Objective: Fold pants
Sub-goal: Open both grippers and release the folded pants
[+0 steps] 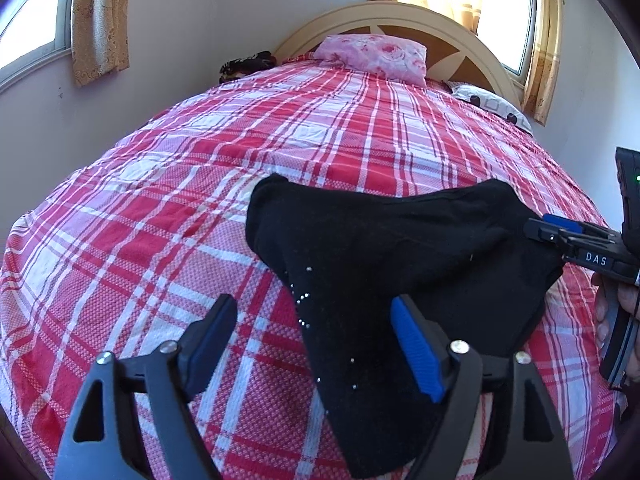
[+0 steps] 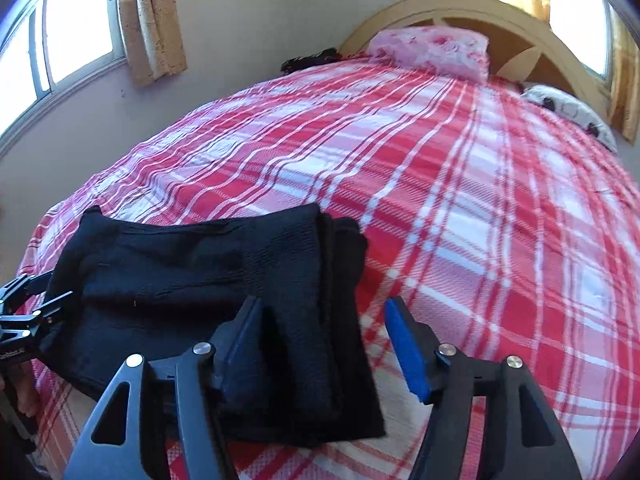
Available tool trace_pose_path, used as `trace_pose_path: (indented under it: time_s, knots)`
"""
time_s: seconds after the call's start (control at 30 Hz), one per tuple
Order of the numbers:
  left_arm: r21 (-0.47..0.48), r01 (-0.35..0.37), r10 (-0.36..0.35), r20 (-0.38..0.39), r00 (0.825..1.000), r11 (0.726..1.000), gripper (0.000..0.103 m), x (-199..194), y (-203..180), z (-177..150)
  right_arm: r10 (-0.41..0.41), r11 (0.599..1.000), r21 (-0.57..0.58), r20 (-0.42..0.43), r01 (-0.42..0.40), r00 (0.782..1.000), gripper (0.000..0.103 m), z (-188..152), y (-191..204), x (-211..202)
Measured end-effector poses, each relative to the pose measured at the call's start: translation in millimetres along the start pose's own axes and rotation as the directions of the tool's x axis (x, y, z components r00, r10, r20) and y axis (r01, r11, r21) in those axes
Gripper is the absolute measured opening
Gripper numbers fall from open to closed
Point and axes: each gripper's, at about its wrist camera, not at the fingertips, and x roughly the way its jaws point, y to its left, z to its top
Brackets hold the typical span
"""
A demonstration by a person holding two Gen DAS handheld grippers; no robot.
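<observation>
Now, pants (image 2: 208,312): black, folded into a thick bundle, lying on the near part of the red plaid bedspread (image 2: 460,200).
Left gripper (image 1: 316,344): jaws spread wide, holding nothing, over the pants' left edge.
Right gripper (image 2: 320,340): jaws spread wide, straddling the bundle's right edge, not clenched.
Pillow (image 1: 372,58): pink, against the headboard (image 1: 472,46).

Pants (image 1: 384,280) hem beyond frame edge

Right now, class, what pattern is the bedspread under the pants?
Red, pink and white plaid bedspread, clearest in the left wrist view.
</observation>
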Motion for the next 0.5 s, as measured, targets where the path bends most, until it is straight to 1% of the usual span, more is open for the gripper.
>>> trace_pose_path:
  time_s: [0.1, 0.13, 0.2, 0.3, 0.5]
  knots:
    - [0.003, 0.017, -0.017, 0.028, 0.999, 1.0, 0.091, -13.1, -0.6, -0.7, -0.066, 0.997, 0.028, 0.017, 0.065, 0.998, 0.066, -1.9, -5.0, -15.7]
    - [0.005, 0.018, -0.018, 0.036, 0.999, 1.0, 0.091, -16.5, -1.3, -0.7, -0.067, 0.997, 0.044, 0.027, 0.066, 0.997, 0.066, -3.3, -6.5, -23.1]
    - [0.006, 0.019, -0.019, 0.052, 0.998, 1.0, 0.091, -25.6, -2.4, -1.4, -0.046, 0.997, 0.059, 0.049, 0.043, 0.998, 0.066, -6.0, -7.0, -35.9]
    - [0.009, 0.021, -0.022, 0.076, 0.997, 1.0, 0.091, -36.4, -3.7, -1.5, -0.046, 0.996, 0.076, 0.084, 0.04, 0.995, 0.066, -11.4, -2.1, -56.2]
    - [0.016, 0.024, -0.026, 0.113, 0.993, 1.0, 0.093, -53.7, -6.2, -3.6, -0.036, 0.994, 0.111, 0.168, 0.017, 0.985, 0.069, -24.9, 10.5, -98.1]
